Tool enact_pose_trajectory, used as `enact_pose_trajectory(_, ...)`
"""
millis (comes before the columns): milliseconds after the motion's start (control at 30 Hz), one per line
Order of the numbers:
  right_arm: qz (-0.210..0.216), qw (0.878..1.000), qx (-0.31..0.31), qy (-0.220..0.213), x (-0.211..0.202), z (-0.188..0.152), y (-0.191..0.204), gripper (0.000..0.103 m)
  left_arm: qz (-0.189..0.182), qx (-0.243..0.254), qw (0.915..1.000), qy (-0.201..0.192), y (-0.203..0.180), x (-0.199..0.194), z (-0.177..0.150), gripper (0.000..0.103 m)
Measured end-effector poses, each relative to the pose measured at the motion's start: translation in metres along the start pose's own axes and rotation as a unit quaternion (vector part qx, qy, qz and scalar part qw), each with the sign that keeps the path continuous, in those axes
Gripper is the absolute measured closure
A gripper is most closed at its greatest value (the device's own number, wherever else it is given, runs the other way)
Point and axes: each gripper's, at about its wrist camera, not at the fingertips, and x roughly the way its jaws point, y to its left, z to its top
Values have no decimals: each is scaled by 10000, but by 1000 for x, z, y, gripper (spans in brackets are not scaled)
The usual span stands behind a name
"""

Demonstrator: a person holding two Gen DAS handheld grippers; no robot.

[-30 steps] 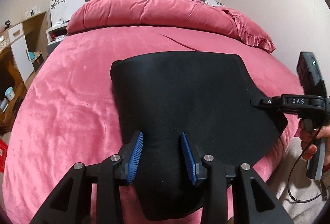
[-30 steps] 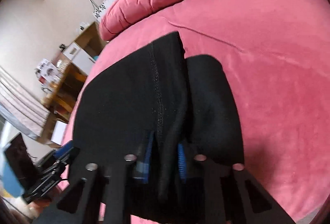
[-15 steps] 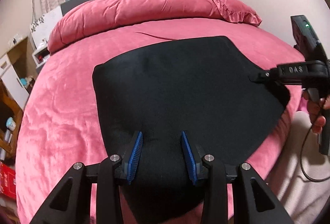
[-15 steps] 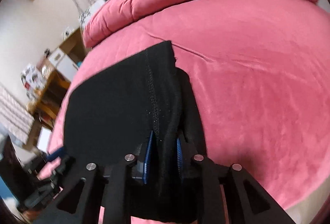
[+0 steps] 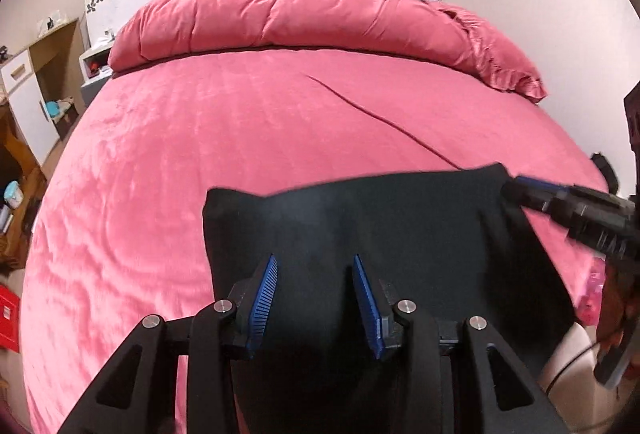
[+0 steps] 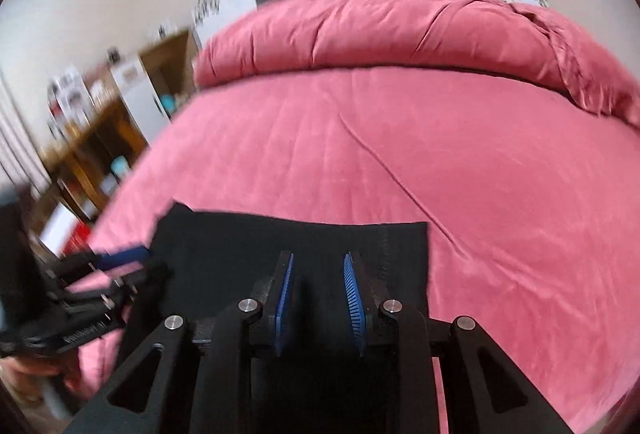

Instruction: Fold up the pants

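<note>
Working at the near edge of the bed (image 5: pixel 240 138), the person has both tools set on the black pants (image 5: pixel 400 226), which lie spread as a flat, wide panel close to that edge, with the bare pink cover stretching away to the heaped duvet (image 5: pixel 320 18) at the headboard. The left gripper (image 5: pixel 316 298) sits over the left part of the cloth with its blue pads part-way spread. Black fabric fills the gap between them, and I cannot tell whether the pads press on it or merely stand over it. The right gripper (image 6: pixel 319 300) is at the right part, near the far right corner. Its jaws have just been opening, and dark cloth shows between them too, though again the pictures do not settle whether any grip remains. Taking one side each looks meant to keep the panel taut and square, so that an edge can be carried over without bunching. Both views are blurred, which suits hands in motion. The garment reads as already doubled once, judging by its short, broad outline, so a further fold across it probably comes next.
</note>
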Motion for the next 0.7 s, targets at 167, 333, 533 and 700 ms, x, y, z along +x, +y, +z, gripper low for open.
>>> enact_pose_trajectory(167, -649, 9973, -70, 329, 45, -11, -15, 89, 183, 86, 9995, 227, 2, 35, -4, 62)
enact_pose_trajectory(333, -670, 9971, 371, 34, 57, -23, -43, 103, 162, 433, 9989, -5, 2, 50, -11, 60)
enact_pose_trajectory(533, -616, 9968, 444, -232, 60, -31, -51, 103, 94, 474, 9986, -221, 6, 49, -16, 60)
enact_pose_trajectory(700, -618, 9966, 396, -387, 53, -34, -44, 103, 122, 332, 9984, -437, 10, 28, -31, 60)
